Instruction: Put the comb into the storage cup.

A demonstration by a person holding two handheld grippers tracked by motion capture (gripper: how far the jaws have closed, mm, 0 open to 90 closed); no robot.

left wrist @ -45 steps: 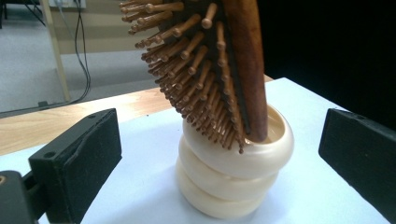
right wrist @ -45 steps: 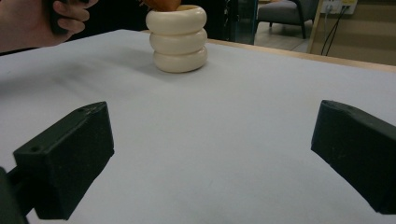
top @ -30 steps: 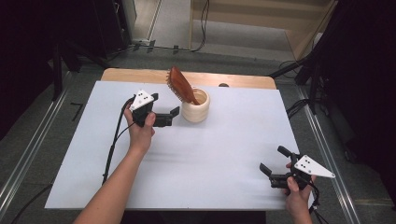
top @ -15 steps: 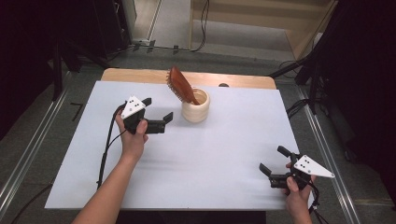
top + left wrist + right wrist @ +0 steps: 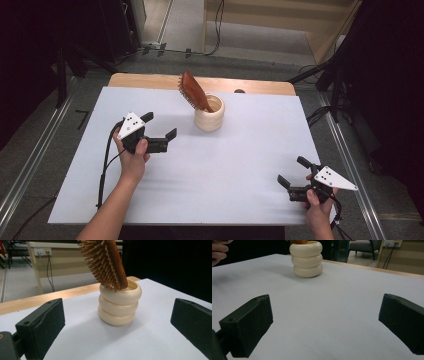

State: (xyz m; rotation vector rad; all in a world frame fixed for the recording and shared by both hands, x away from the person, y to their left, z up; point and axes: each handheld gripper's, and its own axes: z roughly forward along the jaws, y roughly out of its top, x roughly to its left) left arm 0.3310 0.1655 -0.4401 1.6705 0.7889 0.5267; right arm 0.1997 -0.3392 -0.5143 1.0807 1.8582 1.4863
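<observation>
The white tabletop (image 5: pixel 240 170) spreads out in front of you, its wooden far edge showing beyond the sheet, and nearly everything on it sits toward that far side. The cream ribbed cup (image 5: pixel 209 114) stands upright just past the middle, well apart from both of your hands. Out of it leans the brown wooden hairbrush (image 5: pixel 195 92), handle down inside the cup and bristled head up; its long axis tilts away from the cup toward the far left as the high view has it, with the bristles facing left. Your left tool (image 5: pixel 161 131) hangs to the left of the cup, jaws spread wide and gripping nothing. From its own camera the cup (image 5: pixel 119 303) sits squarely between the two jaws but some way ahead, and the brush head (image 5: pixel 106 262) rises above it with its bristles turned to that view's left. Your right tool (image 5: pixel 291 173) rests near the close right corner, also spread and empty, and its camera sees the cup (image 5: pixel 306 258) far off across bare sheet. The left hand is clearly the nearer one, so a reach for the brush looks best made from there, forward and slightly right, closing across the leaning head or its neck rather than the cup.
</observation>
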